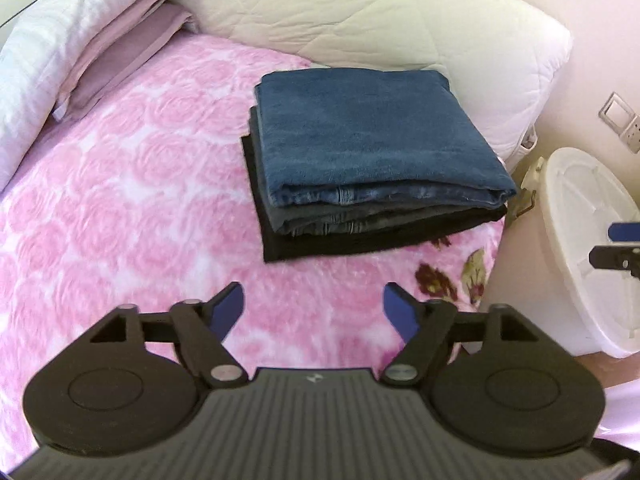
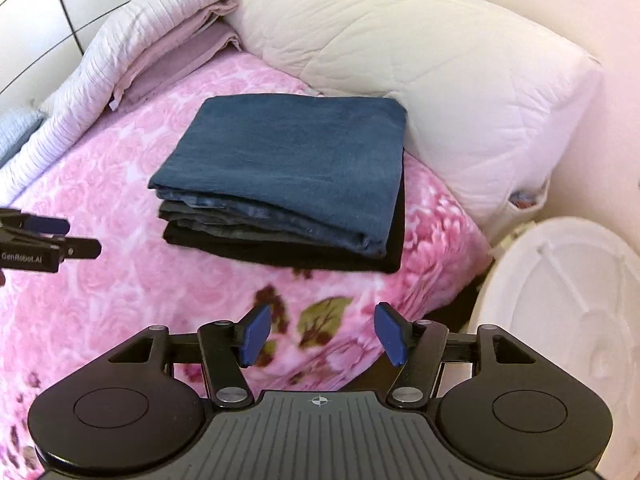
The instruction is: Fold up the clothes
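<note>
A stack of folded clothes lies on the pink flowered blanket. Blue jeans are on top, a grey garment under them, a black garment at the bottom. My left gripper hovers open just in front of the stack, with nothing between its blue pads. My right gripper is also open and empty, nearer the bed's right edge. In the right wrist view the left gripper shows at the left; the right gripper shows at the right edge of the left wrist view.
A large white quilted pillow leans behind the stack. Folded lilac and white bedding lies at the back left. A white plastic lidded bin stands beside the bed on the right.
</note>
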